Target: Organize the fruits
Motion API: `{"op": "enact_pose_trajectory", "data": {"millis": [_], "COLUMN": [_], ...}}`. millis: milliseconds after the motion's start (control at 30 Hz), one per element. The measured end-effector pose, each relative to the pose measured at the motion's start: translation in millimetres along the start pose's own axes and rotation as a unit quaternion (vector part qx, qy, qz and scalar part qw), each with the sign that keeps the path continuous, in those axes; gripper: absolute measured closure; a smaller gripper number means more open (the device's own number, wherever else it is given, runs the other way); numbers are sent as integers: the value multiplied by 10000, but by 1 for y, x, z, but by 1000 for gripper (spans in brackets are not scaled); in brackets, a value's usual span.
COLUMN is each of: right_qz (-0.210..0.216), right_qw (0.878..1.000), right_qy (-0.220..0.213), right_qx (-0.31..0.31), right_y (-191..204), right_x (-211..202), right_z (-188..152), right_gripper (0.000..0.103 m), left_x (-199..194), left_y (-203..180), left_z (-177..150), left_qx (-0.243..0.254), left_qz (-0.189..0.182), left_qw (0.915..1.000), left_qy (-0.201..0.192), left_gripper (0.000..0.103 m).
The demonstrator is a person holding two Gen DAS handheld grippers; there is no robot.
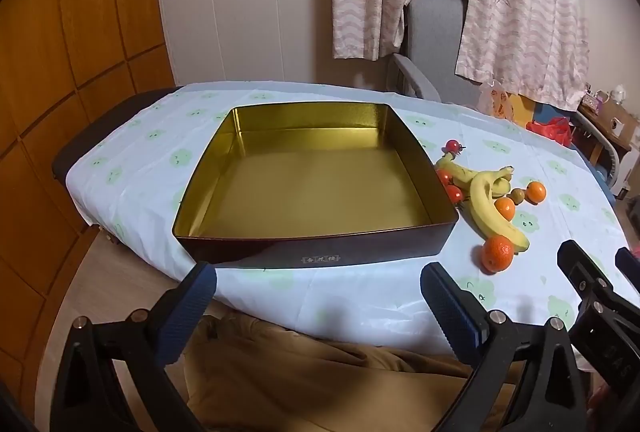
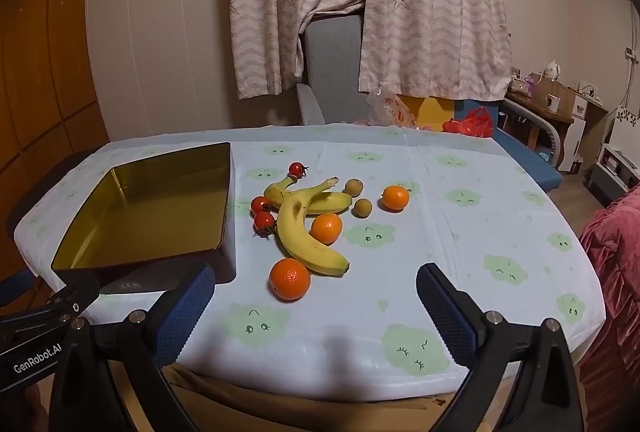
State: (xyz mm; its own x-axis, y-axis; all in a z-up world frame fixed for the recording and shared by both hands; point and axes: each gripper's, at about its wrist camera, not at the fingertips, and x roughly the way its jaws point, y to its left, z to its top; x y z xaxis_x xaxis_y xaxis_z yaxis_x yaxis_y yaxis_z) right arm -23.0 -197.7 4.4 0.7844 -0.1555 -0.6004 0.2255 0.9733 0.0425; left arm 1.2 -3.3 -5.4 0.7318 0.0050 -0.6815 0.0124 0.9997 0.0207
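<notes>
Front banana (image 2: 308,232): smooth, curved, long axis running away from the right fingers (image 2: 448,308), stem far (probably).
Tin (image 1: 316,175): glossy gold, ahead of left fingers (image 1: 188,312).
Fingers: both pairs wide, empty.

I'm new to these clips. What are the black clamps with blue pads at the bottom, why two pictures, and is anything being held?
They are two hand-held grippers, each carrying its own camera looking along its jaws. One picture comes from the left gripper, which faces an empty gold-lined tin. The other comes from the right gripper, facing loose fruit on the cloud-print tablecloth: two bananas, three oranges, three cherry tomatoes and two small brownish fruits. Both sets of jaws stand open and hold nothing.
</notes>
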Motion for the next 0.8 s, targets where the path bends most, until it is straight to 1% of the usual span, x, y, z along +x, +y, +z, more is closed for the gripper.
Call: {"op": "enact_pose_trajectory", "data": {"millis": [800], "right_qz": [62], "right_qw": [10000], "right_qy": [5], "right_qx": [18], "right_y": [1], "right_x": [2], "right_z": [-2], "right_gripper": [0], "left_x": [4], "left_y": [1], "left_z": [-2], "left_qx": [9], "left_qz": [7], "left_qw": [10000], "left_qy": [71], "left_gripper": [1]}}
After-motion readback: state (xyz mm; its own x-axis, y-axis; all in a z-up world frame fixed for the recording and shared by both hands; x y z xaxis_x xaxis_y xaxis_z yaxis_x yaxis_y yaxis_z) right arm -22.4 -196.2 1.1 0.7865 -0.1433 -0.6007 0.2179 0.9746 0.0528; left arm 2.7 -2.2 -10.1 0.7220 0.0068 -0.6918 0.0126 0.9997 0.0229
